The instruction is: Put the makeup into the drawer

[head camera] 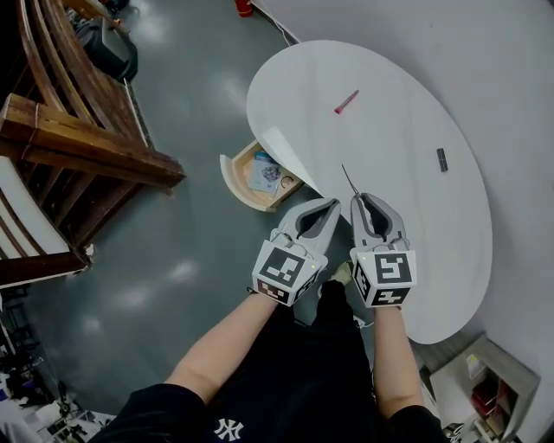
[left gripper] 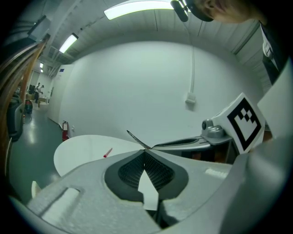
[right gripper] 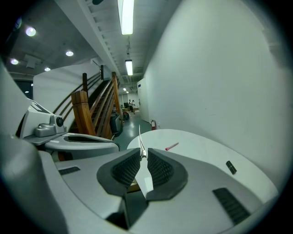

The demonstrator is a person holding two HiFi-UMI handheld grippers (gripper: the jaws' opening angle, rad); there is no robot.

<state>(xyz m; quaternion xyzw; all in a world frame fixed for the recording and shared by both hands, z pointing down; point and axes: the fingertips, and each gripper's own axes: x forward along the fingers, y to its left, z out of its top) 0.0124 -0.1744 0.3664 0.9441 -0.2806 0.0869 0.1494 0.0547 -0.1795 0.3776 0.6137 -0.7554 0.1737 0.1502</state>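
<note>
My right gripper (head camera: 362, 198) (right gripper: 143, 156) is shut on a thin metal pair of tweezers (head camera: 348, 180) (right gripper: 141, 139) that sticks out past its tips, over the near edge of the white oval table (head camera: 389, 78). Just left of it, my left gripper (head camera: 332, 204) (left gripper: 145, 153) is shut with nothing in it. A pink makeup pencil (head camera: 346, 101) (right gripper: 172, 146) lies at the table's far side, and a small black stick (head camera: 442, 159) (right gripper: 231, 167) lies at its right. The wooden drawer (head camera: 235, 180) stands pulled out at the table's left, with a few small items inside.
A wooden stair railing (head camera: 78, 138) fills the left, with a dark bag (head camera: 108, 48) behind it. A red fire extinguisher (head camera: 243, 7) stands by the far wall. A low grey shelf unit (head camera: 485, 381) sits at the lower right, on grey floor.
</note>
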